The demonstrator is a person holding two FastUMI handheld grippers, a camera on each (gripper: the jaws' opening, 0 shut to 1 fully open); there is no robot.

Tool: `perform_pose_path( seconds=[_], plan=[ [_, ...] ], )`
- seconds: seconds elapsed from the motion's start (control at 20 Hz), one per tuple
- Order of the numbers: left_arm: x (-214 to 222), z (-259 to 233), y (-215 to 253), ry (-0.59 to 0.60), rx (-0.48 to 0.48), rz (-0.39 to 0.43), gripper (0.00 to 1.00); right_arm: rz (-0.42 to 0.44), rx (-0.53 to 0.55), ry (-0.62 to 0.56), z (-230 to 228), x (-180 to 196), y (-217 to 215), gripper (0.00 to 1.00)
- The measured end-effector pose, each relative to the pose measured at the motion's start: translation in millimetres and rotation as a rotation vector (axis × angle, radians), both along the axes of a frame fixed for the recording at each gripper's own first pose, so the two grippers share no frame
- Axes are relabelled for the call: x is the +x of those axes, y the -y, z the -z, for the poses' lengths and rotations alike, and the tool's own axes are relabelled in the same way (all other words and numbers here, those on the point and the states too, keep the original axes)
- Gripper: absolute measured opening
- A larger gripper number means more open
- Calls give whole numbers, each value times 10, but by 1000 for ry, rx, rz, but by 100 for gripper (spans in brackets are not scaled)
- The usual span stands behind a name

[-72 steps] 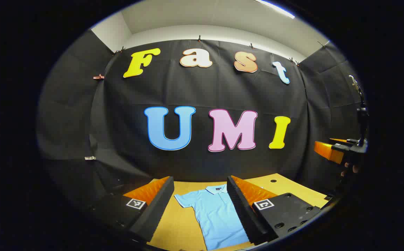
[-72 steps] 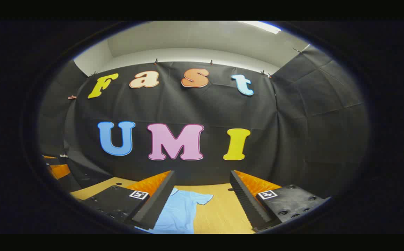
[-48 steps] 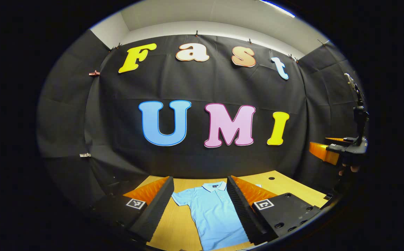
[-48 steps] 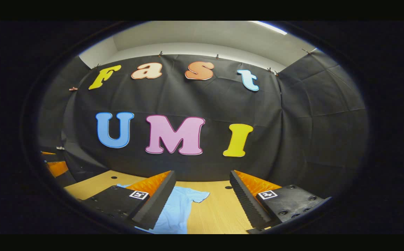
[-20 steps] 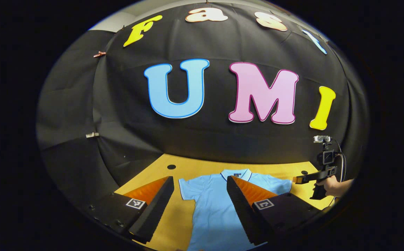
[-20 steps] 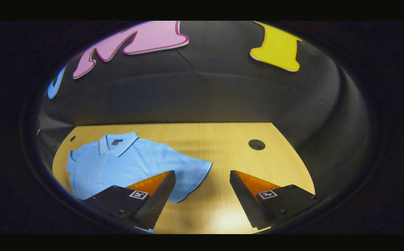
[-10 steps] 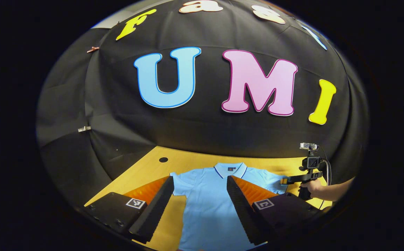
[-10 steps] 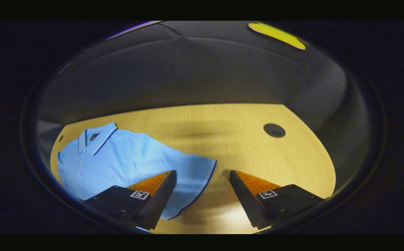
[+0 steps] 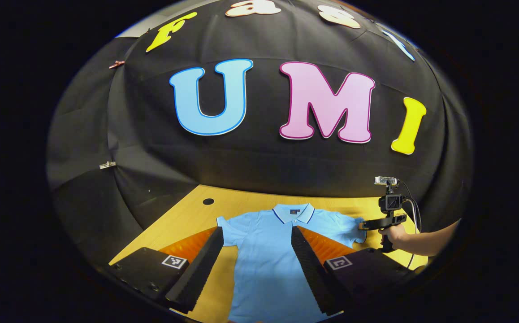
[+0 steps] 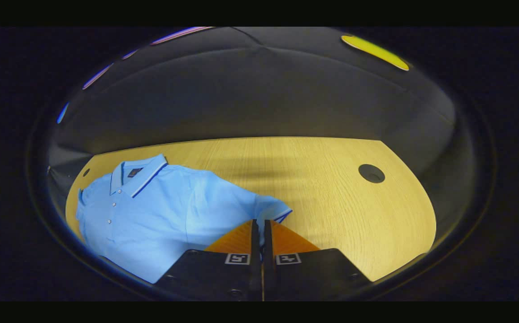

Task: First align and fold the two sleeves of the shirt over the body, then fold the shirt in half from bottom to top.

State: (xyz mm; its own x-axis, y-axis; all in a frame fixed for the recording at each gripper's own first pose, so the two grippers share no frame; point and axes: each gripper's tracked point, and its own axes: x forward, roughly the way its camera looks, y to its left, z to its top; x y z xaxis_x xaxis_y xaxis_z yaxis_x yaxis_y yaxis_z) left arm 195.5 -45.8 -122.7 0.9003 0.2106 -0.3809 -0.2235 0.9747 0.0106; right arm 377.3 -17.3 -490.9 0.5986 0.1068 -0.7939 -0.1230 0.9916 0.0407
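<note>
A light blue shirt (image 9: pixel 264 260) lies flat on the wooden table (image 9: pixel 183 215), collar toward the far wall, filling the lower middle of the left gripper view. The left gripper (image 9: pixel 255 264) hangs above it with its fingers spread wide and nothing between them; the shirt's body shows in the gap. At the right of that view a hand (image 9: pixel 391 233) holds the right gripper (image 9: pixel 361 225) at the tip of the sleeve (image 9: pixel 347 226) on that side. In the right gripper view the shirt (image 10: pixel 152 215) lies at the lower left, and the right gripper (image 10: pixel 259 231) at bottom centre has its fingers drawn together on the edge of the sleeve (image 10: pixel 275 211), which is pinched between them. The table (image 10: pixel 331 202) stretches off to the right, with a round hole (image 10: pixel 371 173) at the right.
</note>
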Motion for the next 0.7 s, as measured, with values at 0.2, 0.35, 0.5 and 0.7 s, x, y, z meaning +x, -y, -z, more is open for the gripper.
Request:
perform_pose_path(
  seconds=[0.2, 0.35, 0.5, 0.7],
  plan=[
    [-106, 18, -104, 1, -11, -24, 97, -23, -29, 51, -206, 55, -43, 6],
    [-186, 71, -164, -5, -13, -31, 97, -87, -84, 115, -470, 125, -177, 6],
    [-252, 211, -170, -16, -3, -18, 97, -153, -100, 170, -714, 158, -490, 5],
    [-399, 371, -125, -38, -23, 9, 97, -247, -99, 199, -874, 34, -1077, 6]
  ],
)
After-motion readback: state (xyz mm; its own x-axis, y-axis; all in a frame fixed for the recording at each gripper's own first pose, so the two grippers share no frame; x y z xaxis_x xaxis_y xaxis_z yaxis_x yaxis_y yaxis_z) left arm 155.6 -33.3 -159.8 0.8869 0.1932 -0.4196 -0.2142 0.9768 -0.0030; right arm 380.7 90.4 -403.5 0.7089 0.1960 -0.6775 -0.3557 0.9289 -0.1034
